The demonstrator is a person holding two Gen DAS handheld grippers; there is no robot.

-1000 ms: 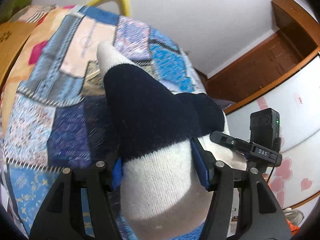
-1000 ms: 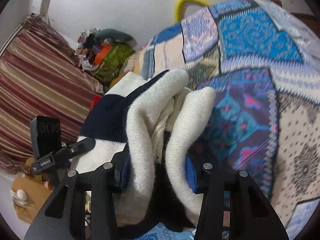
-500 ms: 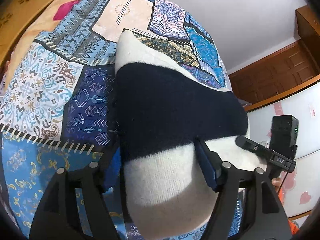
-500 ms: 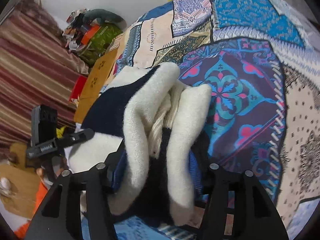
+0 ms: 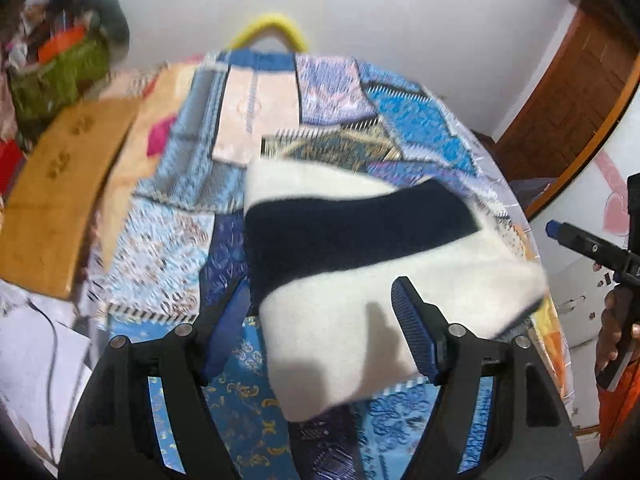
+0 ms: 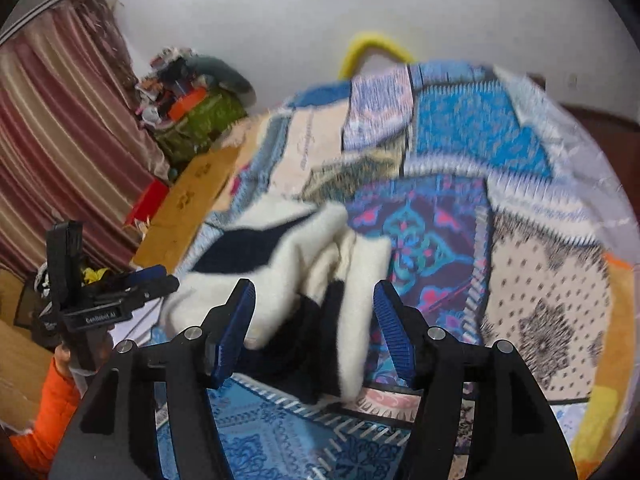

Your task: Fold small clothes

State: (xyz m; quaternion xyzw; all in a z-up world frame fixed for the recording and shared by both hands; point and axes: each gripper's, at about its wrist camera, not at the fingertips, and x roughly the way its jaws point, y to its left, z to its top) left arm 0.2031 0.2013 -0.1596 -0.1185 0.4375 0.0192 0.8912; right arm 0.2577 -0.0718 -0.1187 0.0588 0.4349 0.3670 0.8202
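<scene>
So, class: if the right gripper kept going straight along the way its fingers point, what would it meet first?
Most likely the folded cream and navy knit garment, which lies between the open fingers of the right gripper on the patchwork bedspread. Blur makes depth uncertain.

Both claws, left [image 5: 320, 320] and right [image 6: 314, 320], just opened off folded sweater [image 5: 380, 264]; now lies on quilt [image 5: 168, 216].

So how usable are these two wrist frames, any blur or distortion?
Left wrist: motion blur smears the quilt and knit garment; fisheye bends the edges; tongs stay sharp. Right wrist: similar blur on the quilt, dark corners.
</scene>
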